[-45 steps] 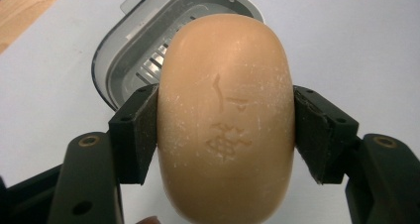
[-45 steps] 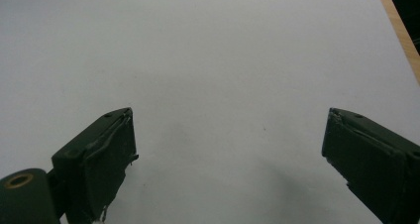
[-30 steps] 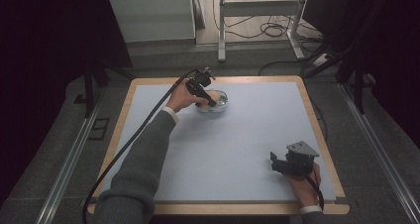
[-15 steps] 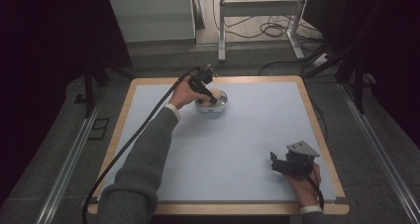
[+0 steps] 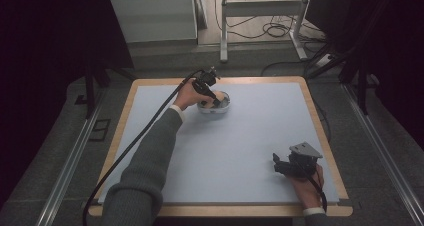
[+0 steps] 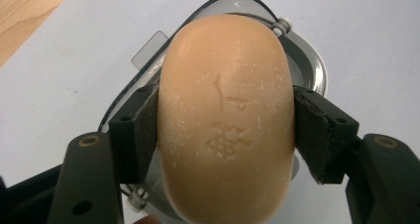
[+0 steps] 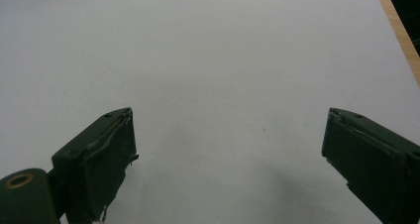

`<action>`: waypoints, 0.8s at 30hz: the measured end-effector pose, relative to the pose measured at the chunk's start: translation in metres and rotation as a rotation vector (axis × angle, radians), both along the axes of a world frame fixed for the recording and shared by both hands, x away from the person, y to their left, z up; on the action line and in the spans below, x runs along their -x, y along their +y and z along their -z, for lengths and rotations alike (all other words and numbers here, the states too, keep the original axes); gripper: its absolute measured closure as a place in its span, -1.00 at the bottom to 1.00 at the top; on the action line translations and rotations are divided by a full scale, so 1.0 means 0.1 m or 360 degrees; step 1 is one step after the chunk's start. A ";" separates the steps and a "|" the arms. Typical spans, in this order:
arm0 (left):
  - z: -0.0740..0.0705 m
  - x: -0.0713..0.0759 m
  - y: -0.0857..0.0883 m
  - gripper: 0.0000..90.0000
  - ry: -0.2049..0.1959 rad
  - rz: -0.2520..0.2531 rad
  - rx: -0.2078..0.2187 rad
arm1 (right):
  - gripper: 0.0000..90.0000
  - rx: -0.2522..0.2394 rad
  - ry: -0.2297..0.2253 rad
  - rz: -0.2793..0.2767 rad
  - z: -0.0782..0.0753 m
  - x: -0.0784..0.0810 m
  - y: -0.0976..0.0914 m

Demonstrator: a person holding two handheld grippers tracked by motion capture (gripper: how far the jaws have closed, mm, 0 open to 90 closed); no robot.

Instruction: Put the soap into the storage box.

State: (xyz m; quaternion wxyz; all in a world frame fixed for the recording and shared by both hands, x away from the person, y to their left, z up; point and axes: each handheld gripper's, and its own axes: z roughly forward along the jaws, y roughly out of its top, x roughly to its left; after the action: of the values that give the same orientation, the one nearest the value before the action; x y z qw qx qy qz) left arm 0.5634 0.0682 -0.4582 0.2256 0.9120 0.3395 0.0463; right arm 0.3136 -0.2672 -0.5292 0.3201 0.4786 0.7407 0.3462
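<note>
Left claw (image 6: 225,135), soap (image 6: 228,120) shifted rightward

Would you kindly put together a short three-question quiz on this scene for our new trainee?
1. True or false: the left gripper is shut on the soap bar.
2. Multiple choice: what lies directly beneath the soap bar? A) a wooden box B) a clear soap dish C) a folded towel
3. Fill in: the fingers of the right gripper stand wide ____ over the bare white table surface.

Key: 1 true; 2 B; 3 apart, with nothing between them.
</note>
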 end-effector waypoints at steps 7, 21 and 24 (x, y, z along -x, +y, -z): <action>0.01 0.02 -0.01 -0.29 -0.0009 0.0015 0.0006 | -0.85 -0.0001 -0.0003 -0.0001 0.00 0.00 0.00; -0.22 0.26 0.09 -0.39 -0.0058 0.0023 0.0135 | -0.85 0.0008 -0.0004 -0.0001 0.00 0.00 0.01; -0.25 0.36 0.15 -0.40 -0.0076 0.0017 0.0160 | -0.86 0.0013 -0.0003 0.0001 0.00 0.00 0.01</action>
State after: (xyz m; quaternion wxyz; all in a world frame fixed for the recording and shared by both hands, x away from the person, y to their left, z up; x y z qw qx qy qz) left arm 0.5276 0.0831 -0.4332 0.2795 0.8999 0.3312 0.0496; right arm 0.3134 -0.2664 -0.5293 0.3229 0.4771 0.7417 0.3435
